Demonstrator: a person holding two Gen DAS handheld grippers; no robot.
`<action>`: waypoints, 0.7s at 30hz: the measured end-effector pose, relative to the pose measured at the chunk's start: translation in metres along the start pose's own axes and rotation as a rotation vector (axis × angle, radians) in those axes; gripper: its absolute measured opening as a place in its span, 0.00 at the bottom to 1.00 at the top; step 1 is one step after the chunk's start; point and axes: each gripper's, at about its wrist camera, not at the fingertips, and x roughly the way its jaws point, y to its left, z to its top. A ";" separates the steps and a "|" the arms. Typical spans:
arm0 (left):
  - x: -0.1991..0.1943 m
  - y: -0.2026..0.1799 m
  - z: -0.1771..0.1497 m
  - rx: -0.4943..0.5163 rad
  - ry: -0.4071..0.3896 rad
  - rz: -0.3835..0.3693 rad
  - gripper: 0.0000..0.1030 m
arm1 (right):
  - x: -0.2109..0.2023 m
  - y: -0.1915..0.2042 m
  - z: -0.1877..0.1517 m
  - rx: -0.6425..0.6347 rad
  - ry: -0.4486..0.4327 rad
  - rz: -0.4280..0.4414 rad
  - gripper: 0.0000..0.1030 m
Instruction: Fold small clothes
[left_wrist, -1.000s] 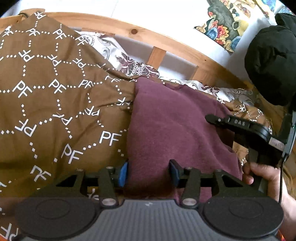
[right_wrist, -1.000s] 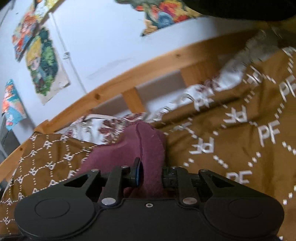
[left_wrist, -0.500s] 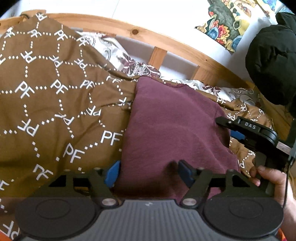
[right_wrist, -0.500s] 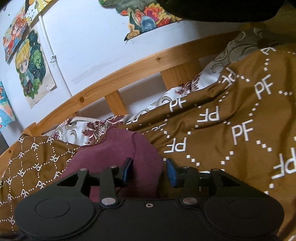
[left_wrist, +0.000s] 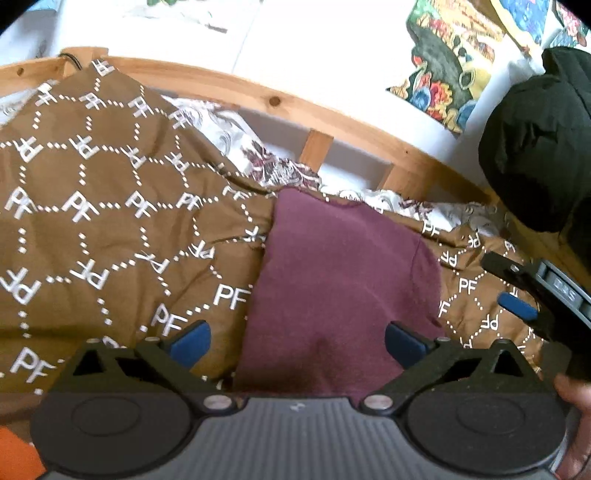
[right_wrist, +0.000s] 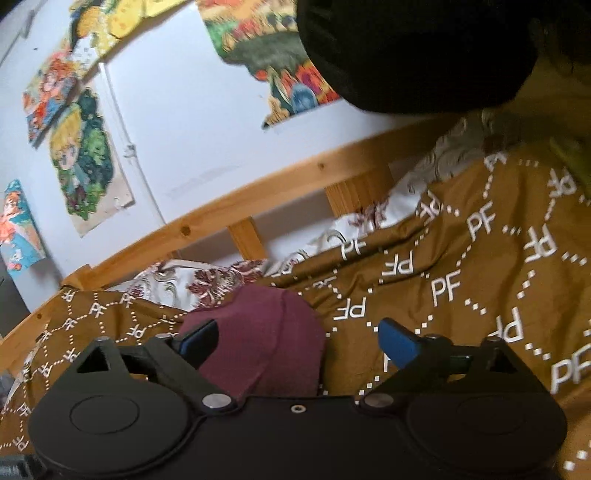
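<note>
A maroon garment (left_wrist: 343, 280) lies folded flat on the brown PF-patterned bedspread (left_wrist: 103, 236). My left gripper (left_wrist: 297, 339) hovers over its near edge. Its jaws are opening wide and the blue pads (left_wrist: 190, 339) stand clear of the cloth on both sides. In the left wrist view my right gripper (left_wrist: 517, 308) sits off the garment's right edge, with a hand below it. In the right wrist view my right gripper (right_wrist: 299, 341) is also opening. One end of the maroon garment (right_wrist: 266, 332) lies between and beyond its fingers, and the pads do not press on it.
A wooden bed rail (left_wrist: 295, 107) runs along the far side, with a floral sheet (left_wrist: 266, 166) below it. A black garment (left_wrist: 539, 147) hangs at the upper right. Posters (right_wrist: 85, 162) cover the white wall. Something orange (left_wrist: 14, 454) shows at the bottom left.
Both grippers were shut on the maroon garment's edges; both have let go and widened their jaws. Both have drawn back and up, the right one further off to the side.
</note>
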 end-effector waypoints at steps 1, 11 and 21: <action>-0.006 -0.001 0.001 0.006 -0.009 0.007 0.99 | -0.007 0.002 0.000 -0.003 -0.008 0.002 0.96; -0.079 -0.009 0.004 0.166 -0.117 0.076 0.99 | -0.087 0.029 -0.007 -0.084 -0.146 -0.011 0.99; -0.146 -0.004 -0.011 0.212 -0.184 0.087 0.99 | -0.163 0.067 -0.023 -0.175 -0.303 0.000 0.99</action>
